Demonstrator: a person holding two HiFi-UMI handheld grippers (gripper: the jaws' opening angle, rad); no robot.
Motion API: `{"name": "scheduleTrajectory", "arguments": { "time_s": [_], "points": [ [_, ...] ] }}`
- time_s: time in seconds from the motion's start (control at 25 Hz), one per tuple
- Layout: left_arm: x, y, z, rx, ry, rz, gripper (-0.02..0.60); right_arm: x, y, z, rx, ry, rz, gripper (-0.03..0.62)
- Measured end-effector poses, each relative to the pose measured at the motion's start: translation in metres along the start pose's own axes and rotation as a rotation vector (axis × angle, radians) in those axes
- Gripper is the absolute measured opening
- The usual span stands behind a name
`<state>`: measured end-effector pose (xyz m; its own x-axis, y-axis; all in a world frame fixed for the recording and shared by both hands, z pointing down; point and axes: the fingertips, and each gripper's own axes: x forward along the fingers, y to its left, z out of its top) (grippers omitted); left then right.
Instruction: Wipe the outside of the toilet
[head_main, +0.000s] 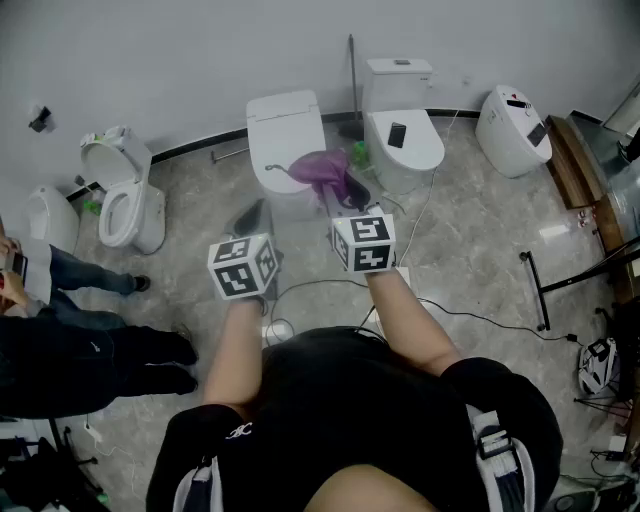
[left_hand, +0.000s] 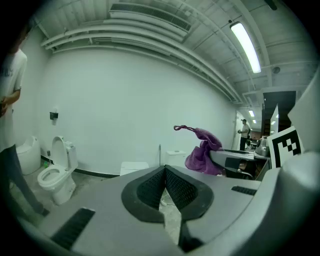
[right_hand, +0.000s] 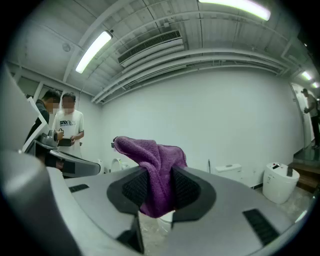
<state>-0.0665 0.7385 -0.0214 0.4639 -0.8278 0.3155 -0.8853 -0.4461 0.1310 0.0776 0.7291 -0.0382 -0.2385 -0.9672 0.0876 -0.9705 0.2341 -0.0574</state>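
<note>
Right gripper: jaws clenched on the purple cloth, pinched at a fold so 1 loose end flops over the top. It is held up in the air, probably to carry the cloth to the work.
Left gripper: jaws pressed together with nothing between them. It hangs just beside the right one, likely kept free as a spare.
Toilet: white, lid down, straight ahead against the wall. The cloth hangs in front of it and seems clear of it, so wiping looks not yet begun.
Other toilets: 1 with its lid up at the left, 1 at the right.
Hidden: the cloth and grippers cover the near toilet's front and base. The dark item on the right toilet's lid is too small to name. The bystanders are cut off at the left edge.
</note>
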Motion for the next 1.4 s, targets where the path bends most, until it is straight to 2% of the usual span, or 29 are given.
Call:
{"name": "scheduleTrajectory", "arguments": {
  "time_s": [0.24,0.96,1.2,1.4],
  "points": [
    [0.006,0.003,0.0,0.0,-0.011,0.008,0.009,0.004,0.0,0.005,0.025,-0.051,0.017,0.121],
    [0.009,-0.009,-0.023,-0.021,0.018,0.048,0.009,-0.003,-0.019,-0.017,0.046,-0.006,0.039,0.122],
    [0.02,0.003,-0.025,-0.026,0.022,0.057,0.009,0.012,-0.016,-0.026,0.044,0.004,0.054,0.123],
    [0.049,0.017,-0.016,-0.031,0.019,0.051,0.009,0.041,-0.024,-0.027,0.034,0.01,0.051,0.123]
  ]
}}
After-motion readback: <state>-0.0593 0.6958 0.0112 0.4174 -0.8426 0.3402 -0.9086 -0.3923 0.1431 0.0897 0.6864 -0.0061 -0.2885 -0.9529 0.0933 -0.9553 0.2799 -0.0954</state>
